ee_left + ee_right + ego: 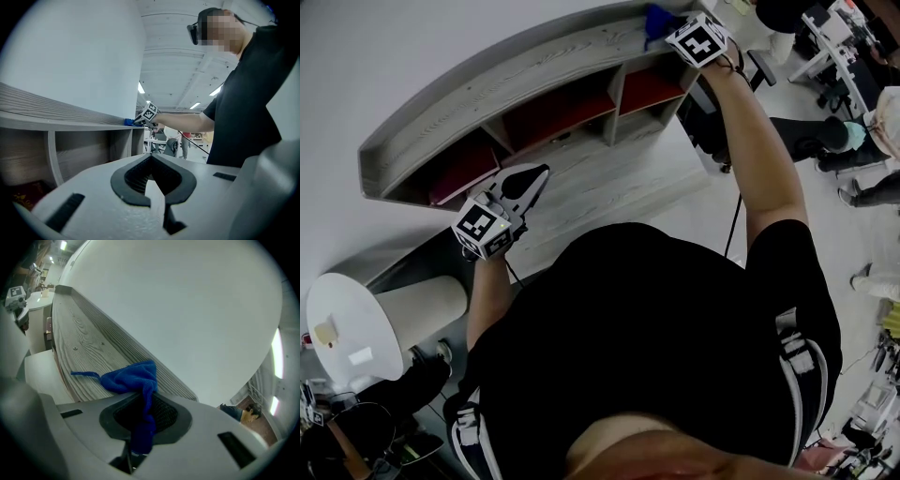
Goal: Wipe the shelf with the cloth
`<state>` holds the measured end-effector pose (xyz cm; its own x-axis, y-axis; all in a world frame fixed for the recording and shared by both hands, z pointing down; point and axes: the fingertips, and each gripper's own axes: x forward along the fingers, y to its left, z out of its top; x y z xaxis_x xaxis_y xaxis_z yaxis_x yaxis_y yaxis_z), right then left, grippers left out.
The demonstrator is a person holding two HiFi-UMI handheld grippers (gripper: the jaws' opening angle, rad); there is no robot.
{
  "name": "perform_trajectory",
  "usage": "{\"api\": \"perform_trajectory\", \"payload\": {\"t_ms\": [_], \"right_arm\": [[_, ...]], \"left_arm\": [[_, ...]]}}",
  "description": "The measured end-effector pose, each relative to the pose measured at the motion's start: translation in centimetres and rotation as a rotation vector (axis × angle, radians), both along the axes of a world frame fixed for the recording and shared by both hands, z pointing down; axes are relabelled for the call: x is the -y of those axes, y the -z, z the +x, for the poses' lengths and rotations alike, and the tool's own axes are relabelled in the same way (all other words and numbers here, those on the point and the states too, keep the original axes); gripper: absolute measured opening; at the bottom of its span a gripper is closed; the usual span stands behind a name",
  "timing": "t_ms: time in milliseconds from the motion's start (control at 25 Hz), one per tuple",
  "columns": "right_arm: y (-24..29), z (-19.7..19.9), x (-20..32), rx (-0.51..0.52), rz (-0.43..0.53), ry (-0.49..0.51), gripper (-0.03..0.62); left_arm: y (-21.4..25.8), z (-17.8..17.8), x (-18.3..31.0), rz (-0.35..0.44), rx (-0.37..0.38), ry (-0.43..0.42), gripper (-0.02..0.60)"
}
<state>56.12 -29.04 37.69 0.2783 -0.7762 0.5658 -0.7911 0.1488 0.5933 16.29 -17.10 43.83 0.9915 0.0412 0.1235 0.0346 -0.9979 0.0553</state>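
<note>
A curved grey wood-grain shelf (pixel 487 94) stands against a white wall, with dark red compartments below its top board. My right gripper (pixel 670 33) is shut on a blue cloth (pixel 133 380), whose loose part lies on the shelf top (pixel 79 352) near its right end. The cloth (pixel 656 19) shows as a blue patch beside the marker cube in the head view, and as a small blue patch (pixel 129 122) in the left gripper view. My left gripper (pixel 530 183) hangs lower, in front of the shelf's left compartments, shut and empty (pixel 152 180).
A white round table (pixel 347 328) with a small object on it stands at lower left. Desks, chairs and people (pixel 853 131) fill the floor to the right. A cable (pixel 733 220) hangs from my right arm. The shelf's lower board (pixel 591 173) juts forward.
</note>
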Motion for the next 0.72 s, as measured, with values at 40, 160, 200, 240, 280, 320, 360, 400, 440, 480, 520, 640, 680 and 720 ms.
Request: {"api": "perform_trajectory", "payload": {"t_ms": [40,160,200,240,280,320,360,400,440,480,520,640,680,720], "right_arm": [[0.0,0.2,0.0,0.002,0.002,-0.003,0.054],[0.2,0.7,0.0,-0.014,0.006,-0.009,0.054],[0.3,0.9,0.0,-0.023,0.004,-0.013,0.054],[0.4,1.2,-0.2,-0.029,0.002,-0.017,0.054],[0.3,1.4,-0.3,-0.026,0.002,-0.022,0.054],[0.1,1.6,-0.4,-0.016,0.004,-0.028,0.054],[-0.1,1.8,-0.5,-0.005,0.006,-0.033,0.054],[-0.2,1.8,-0.5,-0.001,0.007,-0.035,0.054],[-0.1,1.9,-0.5,-0.003,0.008,-0.034,0.054],[0.2,1.8,-0.6,-0.012,0.008,-0.031,0.054],[0.4,1.8,-0.6,-0.023,0.008,-0.028,0.054],[0.4,1.7,-0.6,-0.017,0.011,-0.030,0.054],[0.3,1.7,-0.6,-0.014,0.011,-0.031,0.054],[0.3,1.7,-0.5,-0.016,0.011,-0.031,0.054]], "left_arm": [[0.0,0.1,0.1,-0.005,0.008,0.005,0.017],[0.2,0.3,0.3,-0.021,0.044,0.029,0.017],[0.1,0.4,0.3,-0.023,0.040,0.025,0.017],[0.1,0.5,0.2,-0.022,0.032,0.019,0.017],[0.1,0.5,0.2,-0.017,0.027,0.016,0.017],[0.1,0.5,0.2,-0.014,0.032,0.017,0.017],[0.2,0.5,0.2,-0.013,0.037,0.018,0.017],[0.3,0.6,0.2,-0.012,0.031,0.016,0.017],[0.3,0.6,0.1,-0.011,0.022,0.013,0.017],[0.3,0.6,0.1,-0.009,0.018,0.011,0.017],[0.3,0.6,0.2,-0.006,0.015,0.009,0.017],[0.1,0.6,0.1,0.000,0.008,0.004,0.017],[0.0,0.7,0.1,-0.006,0.013,0.006,0.017],[0.0,0.7,0.0,-0.014,0.018,0.009,0.017]]}}
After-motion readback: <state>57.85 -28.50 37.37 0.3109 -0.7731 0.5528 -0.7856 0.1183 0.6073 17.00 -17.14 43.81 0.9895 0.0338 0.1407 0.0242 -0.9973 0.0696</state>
